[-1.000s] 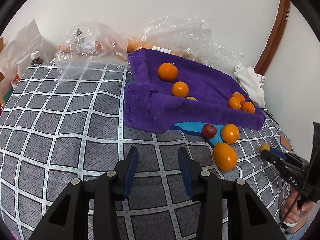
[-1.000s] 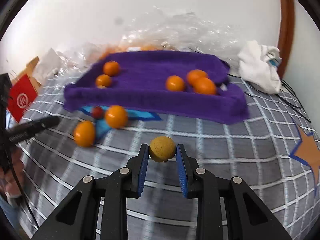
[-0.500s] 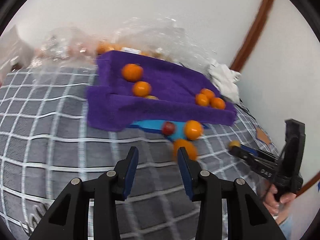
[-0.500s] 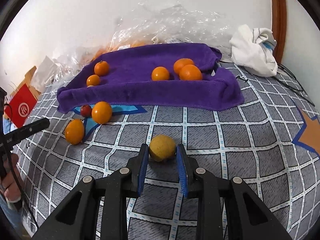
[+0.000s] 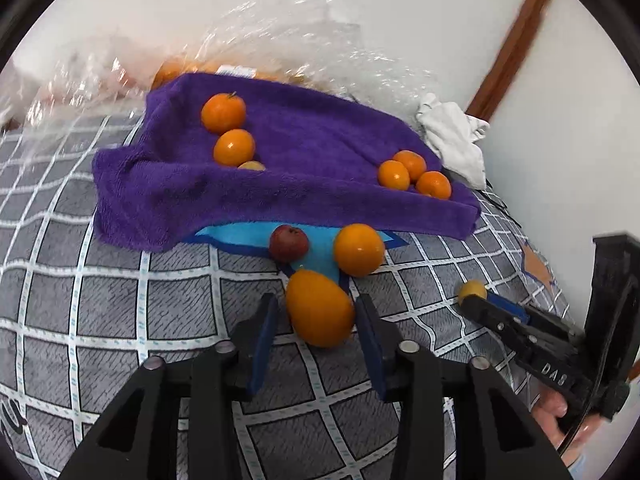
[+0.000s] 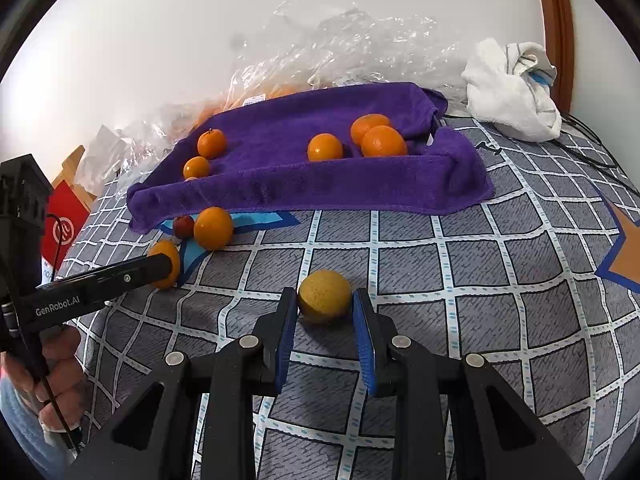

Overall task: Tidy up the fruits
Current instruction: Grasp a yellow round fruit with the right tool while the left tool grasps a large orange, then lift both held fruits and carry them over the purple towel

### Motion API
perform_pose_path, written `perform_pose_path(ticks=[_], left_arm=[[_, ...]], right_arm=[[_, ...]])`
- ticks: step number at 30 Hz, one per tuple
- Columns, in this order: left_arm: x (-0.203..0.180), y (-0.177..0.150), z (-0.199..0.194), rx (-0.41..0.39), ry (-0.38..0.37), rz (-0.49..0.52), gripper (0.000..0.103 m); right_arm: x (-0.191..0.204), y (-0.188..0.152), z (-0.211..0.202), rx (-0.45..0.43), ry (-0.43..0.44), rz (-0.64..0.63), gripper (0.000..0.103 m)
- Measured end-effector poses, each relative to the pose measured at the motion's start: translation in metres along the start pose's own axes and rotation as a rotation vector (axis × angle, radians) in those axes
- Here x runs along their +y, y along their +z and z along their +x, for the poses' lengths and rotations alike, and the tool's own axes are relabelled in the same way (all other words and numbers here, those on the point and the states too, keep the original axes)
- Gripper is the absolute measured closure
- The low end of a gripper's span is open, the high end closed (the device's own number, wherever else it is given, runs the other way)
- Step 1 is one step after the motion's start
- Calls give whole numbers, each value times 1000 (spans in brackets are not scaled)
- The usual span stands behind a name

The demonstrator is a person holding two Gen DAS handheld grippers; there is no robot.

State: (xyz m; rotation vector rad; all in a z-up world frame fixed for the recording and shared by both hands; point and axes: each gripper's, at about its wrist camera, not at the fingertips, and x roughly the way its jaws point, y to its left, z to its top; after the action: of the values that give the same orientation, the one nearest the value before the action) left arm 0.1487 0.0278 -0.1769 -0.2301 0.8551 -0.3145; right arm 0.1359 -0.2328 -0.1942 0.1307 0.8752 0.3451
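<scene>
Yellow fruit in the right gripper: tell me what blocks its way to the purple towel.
Nothing visible does. The right gripper is shut on the yellow fruit, and only bare checked bedspread lies between it and the purple towel's raised front fold.

In the right wrist view the left gripper's finger (image 6: 160, 266) covers part of the oval orange (image 6: 165, 263) left of the right tongs. Far beyond both tongs, a small yellowish fruit (image 5: 251, 165) peeks half-hidden behind the purple towel's (image 5: 280, 184) front fold, and the fruit inside the crinkled plastic bags (image 5: 280, 40) is blurred.
</scene>
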Motion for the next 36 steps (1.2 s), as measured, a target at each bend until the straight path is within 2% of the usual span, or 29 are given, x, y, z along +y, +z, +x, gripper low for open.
perform_pose_path(ticks=[8, 21, 28, 36], left_arm=[[9, 0, -14, -62, -23, -22, 70], [17, 3, -39, -201, 36, -53, 70], [31, 5, -42, -216, 68, -117, 70], [25, 4, -49, -244, 73, -84, 70]], right_arm=[[1, 0, 1, 3, 2, -9, 75], [1, 0, -3, -16, 25, -19, 75], [1, -1, -6, -27, 27, -9, 75], [3, -1, -6, -26, 18, -10, 75]])
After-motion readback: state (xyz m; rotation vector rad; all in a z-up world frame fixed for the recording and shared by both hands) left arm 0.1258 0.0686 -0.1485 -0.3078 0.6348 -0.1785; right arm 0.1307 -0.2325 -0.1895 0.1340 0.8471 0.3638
